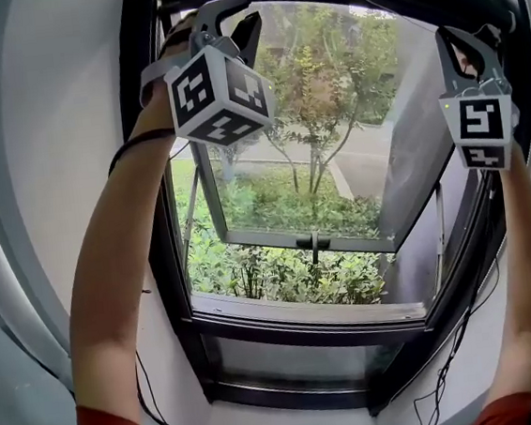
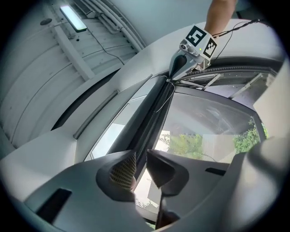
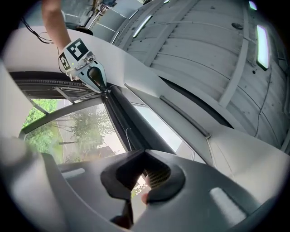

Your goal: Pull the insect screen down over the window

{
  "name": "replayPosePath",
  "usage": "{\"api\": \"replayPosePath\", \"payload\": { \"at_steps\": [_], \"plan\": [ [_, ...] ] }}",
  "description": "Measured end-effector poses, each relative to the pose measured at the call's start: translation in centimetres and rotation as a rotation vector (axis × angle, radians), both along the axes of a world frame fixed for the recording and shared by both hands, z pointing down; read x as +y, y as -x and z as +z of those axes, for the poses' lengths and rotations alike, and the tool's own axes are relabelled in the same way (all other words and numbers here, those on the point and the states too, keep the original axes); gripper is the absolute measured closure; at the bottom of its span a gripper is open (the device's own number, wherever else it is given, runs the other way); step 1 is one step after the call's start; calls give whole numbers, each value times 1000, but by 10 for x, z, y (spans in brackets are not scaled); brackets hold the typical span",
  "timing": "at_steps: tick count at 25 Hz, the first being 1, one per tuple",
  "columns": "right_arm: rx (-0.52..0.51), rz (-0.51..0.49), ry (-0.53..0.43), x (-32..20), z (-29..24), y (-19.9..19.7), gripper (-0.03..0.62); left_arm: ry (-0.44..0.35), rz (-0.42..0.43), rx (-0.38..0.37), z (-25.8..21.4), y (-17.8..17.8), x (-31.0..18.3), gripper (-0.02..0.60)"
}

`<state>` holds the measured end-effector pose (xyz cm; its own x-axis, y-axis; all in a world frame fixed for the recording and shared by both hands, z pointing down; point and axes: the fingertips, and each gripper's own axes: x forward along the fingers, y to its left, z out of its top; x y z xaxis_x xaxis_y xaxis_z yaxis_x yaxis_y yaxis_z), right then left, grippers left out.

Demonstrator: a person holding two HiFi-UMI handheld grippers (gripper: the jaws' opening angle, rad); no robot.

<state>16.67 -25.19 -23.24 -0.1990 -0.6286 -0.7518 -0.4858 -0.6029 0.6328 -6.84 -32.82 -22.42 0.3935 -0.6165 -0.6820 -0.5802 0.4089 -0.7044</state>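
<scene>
Head view, with both gripper views. Showing the insect screen's pull bar (image 2: 152,118) lying along the top of the window frame (image 1: 158,218), nothing yet drawn over the window (image 1: 307,155). Holding the right gripper (image 3: 146,171) fingers fully together on the bar's right end, seemingly nipping its edge for the pull. Setting the left gripper (image 2: 140,156) fingers slightly apart astride the left end, not pressing. Reaching both arms (image 1: 111,270) high and well apart, likely for bringing the bar down level.
</scene>
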Motion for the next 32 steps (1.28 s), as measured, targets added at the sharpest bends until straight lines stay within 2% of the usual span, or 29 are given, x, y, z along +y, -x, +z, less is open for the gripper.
{"api": "replayPosePath", "payload": {
  "at_steps": [4,6,8,11,15,20,26,32],
  "plan": [
    [34,40,33,-11,-15,-6,583,30,-52,-24,-13,-3,-13,505],
    [52,51,52,-14,-18,-6,539,37,-77,-51,-14,-5,-17,480],
    [61,76,52,-15,-20,-7,536,34,-105,-67,-15,-6,-19,474],
    [97,151,94,-24,-20,-9,510,50,-154,-90,-17,-6,-25,457],
    [169,254,184,-37,-32,-10,465,50,-265,-166,-33,-3,-35,437],
    [209,334,202,-45,-38,-18,464,57,-291,-176,-48,-7,-41,434],
    [274,398,230,-57,-43,-14,450,91,-412,-245,-52,-2,-63,417],
    [309,491,225,-72,-43,-31,450,111,-440,-273,-56,-2,-77,414]
  ]
}}
